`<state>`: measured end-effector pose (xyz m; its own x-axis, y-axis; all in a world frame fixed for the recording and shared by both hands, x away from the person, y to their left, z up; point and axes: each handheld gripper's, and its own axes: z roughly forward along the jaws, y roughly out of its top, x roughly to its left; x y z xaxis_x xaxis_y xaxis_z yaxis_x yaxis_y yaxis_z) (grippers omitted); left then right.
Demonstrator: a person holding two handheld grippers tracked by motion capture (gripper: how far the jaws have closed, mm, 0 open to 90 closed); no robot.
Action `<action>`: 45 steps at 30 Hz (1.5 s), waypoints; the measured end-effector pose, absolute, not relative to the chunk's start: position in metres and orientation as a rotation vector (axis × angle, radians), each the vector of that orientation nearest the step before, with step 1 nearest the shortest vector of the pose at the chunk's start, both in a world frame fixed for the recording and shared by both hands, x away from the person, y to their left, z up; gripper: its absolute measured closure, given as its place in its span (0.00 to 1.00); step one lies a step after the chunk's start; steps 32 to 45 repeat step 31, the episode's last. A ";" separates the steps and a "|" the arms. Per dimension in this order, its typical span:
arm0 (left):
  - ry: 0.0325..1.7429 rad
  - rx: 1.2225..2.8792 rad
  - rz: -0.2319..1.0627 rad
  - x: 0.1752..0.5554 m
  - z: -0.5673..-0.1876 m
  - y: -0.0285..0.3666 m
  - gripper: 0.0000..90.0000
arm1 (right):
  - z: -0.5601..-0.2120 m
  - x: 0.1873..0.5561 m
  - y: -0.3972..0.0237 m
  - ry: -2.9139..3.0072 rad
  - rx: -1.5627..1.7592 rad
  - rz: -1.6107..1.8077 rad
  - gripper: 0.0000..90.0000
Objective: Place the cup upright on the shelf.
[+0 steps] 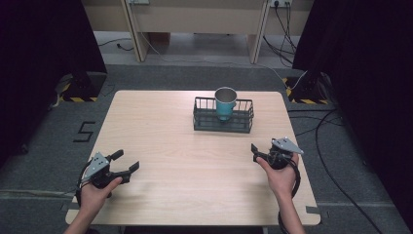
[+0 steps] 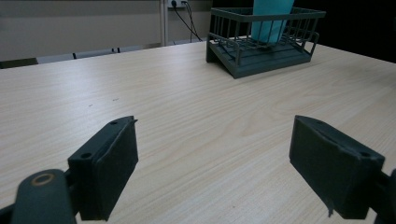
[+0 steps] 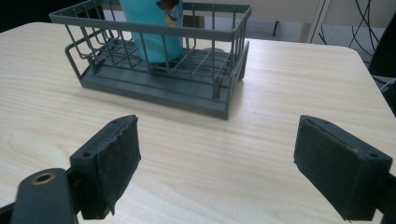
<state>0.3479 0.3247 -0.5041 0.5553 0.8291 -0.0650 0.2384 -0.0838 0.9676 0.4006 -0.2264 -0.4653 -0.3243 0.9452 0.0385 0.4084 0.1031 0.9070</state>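
A teal cup [image 1: 225, 101] stands upright in a dark wire basket [image 1: 200, 122] at the back middle of the wooden table [image 1: 160, 141]. My left gripper [image 1: 127, 160] rests near the table's front left corner, open, with nothing between its fingers. In the left gripper view the left gripper [image 2: 215, 163] faces the basket [image 2: 261, 60] and cup [image 2: 268, 23] far off. My right gripper [image 1: 260, 151] hovers at the front right, open and empty. In the right gripper view the right gripper [image 3: 217, 163] points at the basket [image 3: 154, 93] and cup [image 3: 154, 32] a short way ahead.
Black curtains hang at both sides of the room. Stand bases with yellow-black stripes [image 1: 78, 97] sit on the grey floor by the far table corners. Cables [image 1: 331, 131] trail on the floor to the right. A desk's legs [image 1: 136, 34] stand behind the table.
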 end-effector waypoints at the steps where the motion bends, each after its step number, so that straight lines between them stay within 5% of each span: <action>1: 0.921 1.619 0.629 0.348 -0.504 0.325 0.16 | -0.466 0.398 -0.228 1.802 1.323 1.189 0.17; 21: 0.912 1.614 0.627 0.347 -0.503 0.325 0.16 | -0.498 0.357 -0.241 1.721 1.291 1.303 0.18; 45: 0.910 1.610 0.630 0.348 -0.502 0.325 0.16 | -0.504 0.355 -0.241 1.726 1.295 1.299 0.18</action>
